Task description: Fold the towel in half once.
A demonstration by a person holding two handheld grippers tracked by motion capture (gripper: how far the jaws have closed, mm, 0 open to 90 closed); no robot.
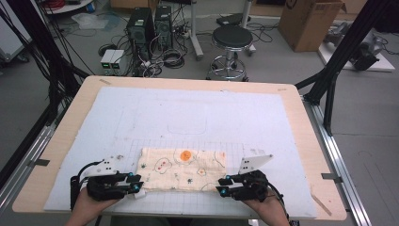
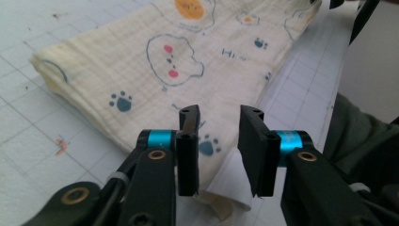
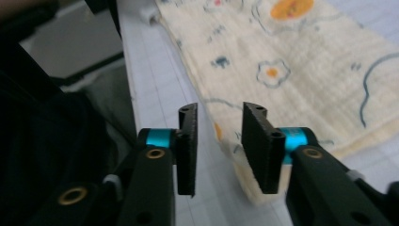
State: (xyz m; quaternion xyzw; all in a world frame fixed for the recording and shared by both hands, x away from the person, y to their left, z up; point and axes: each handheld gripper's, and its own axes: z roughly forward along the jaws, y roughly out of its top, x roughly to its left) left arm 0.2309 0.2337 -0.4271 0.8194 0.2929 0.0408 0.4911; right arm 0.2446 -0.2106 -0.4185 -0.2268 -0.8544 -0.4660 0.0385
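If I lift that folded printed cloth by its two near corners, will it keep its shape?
Probably not: the cloth looks like thin, crinkled muslin folded in layers, so it should sag and unfold. It seems light. Its textured weave likely grips well; pinching every layer at the edge may be harder.

The right gripper (image 3: 218, 150) holds its jaws parted above the corner of a folded cream printed cloth (image 3: 301, 66), near the table (image 3: 155, 94) edge, gripping nothing.

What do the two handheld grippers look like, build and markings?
Both match. The left gripper and right gripper have black bodies, each topped by a grey three-cornered plate with small dark dots. A black cable loops off the left one. Up close, flat black fingers sit on cyan collars, with brass-coloured pivot rings on the black links.
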